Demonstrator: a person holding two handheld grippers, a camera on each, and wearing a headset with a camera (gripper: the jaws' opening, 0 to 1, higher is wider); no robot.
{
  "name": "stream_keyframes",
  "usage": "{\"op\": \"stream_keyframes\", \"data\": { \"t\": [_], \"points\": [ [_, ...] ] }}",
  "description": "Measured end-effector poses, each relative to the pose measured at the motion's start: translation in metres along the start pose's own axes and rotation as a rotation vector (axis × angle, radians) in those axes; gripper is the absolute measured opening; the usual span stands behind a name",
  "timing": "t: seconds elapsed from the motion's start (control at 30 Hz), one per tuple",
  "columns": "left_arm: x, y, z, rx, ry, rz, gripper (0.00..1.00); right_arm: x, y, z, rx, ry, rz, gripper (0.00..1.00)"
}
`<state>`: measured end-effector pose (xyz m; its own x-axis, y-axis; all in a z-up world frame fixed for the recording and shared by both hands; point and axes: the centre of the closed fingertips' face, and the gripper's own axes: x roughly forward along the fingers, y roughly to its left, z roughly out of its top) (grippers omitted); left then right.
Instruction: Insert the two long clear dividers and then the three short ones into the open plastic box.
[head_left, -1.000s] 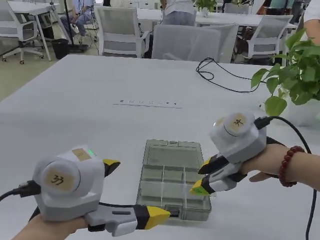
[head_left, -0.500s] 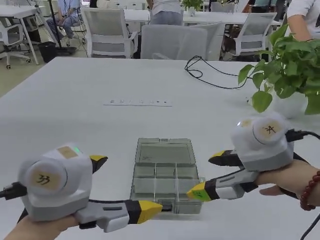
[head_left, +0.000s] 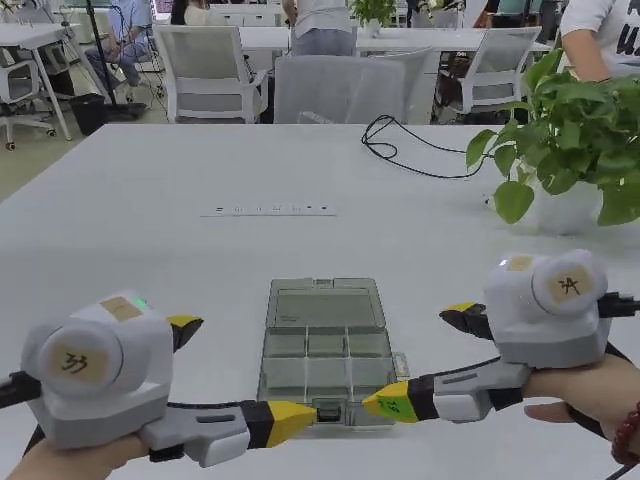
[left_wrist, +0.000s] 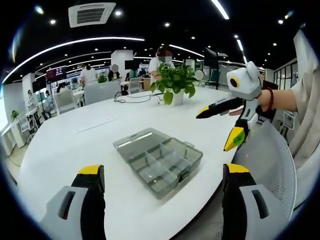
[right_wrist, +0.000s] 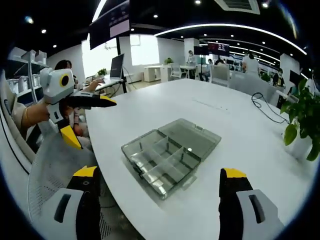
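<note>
The clear grey plastic box (head_left: 325, 345) lies open on the white table, its lid (head_left: 323, 305) flat on the far side. Clear dividers (head_left: 326, 357) stand in the near half and split it into several compartments. My left gripper (head_left: 238, 372) is open at the box's near left, one yellow tip by the front latch. My right gripper (head_left: 422, 357) is open at the near right, its lower tip at the box's front right corner. The box (left_wrist: 159, 160) sits ahead of my open left gripper (left_wrist: 162, 172), with the right gripper (left_wrist: 215, 130) beyond it. It also lies before my open right gripper (right_wrist: 159, 173), facing the left gripper (right_wrist: 92, 122).
A potted plant (head_left: 570, 130) stands at the right of the table, a black cable (head_left: 410, 150) loops at the back, and a flat white strip (head_left: 268, 211) lies mid-table. Chairs (head_left: 205, 70) and people are behind the table. The near table edge is close under both grippers.
The head camera has shifted. My right gripper has drawn back to the right, off the box's right side toward its front corner. The left gripper has eased slightly left. Both stay open.
</note>
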<state>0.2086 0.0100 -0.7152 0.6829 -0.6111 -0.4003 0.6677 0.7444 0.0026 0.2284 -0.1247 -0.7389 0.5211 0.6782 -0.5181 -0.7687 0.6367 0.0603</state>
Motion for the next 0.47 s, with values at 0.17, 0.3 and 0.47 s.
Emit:
{"op": "stream_keyframes", "data": {
  "t": [0.17, 0.3, 0.47],
  "points": [
    [-0.0023, 0.0017, -0.0007, -0.001, 0.002, 0.01, 1.0, -0.0012, 0.0058, -0.002, -0.004, -0.027, 0.005, 1.0],
    [-0.0034, 0.0036, -0.0045, 0.003, 0.02, 0.017, 1.0, -0.0041, 0.0084, 0.0035, -0.015, -0.069, 0.002, 1.0],
    [-0.0048, 0.0048, -0.0055, 0.006, 0.027, 0.019, 1.0, -0.0052, 0.012, 0.0014, -0.047, -0.073, 0.0, 1.0]
  ]
}}
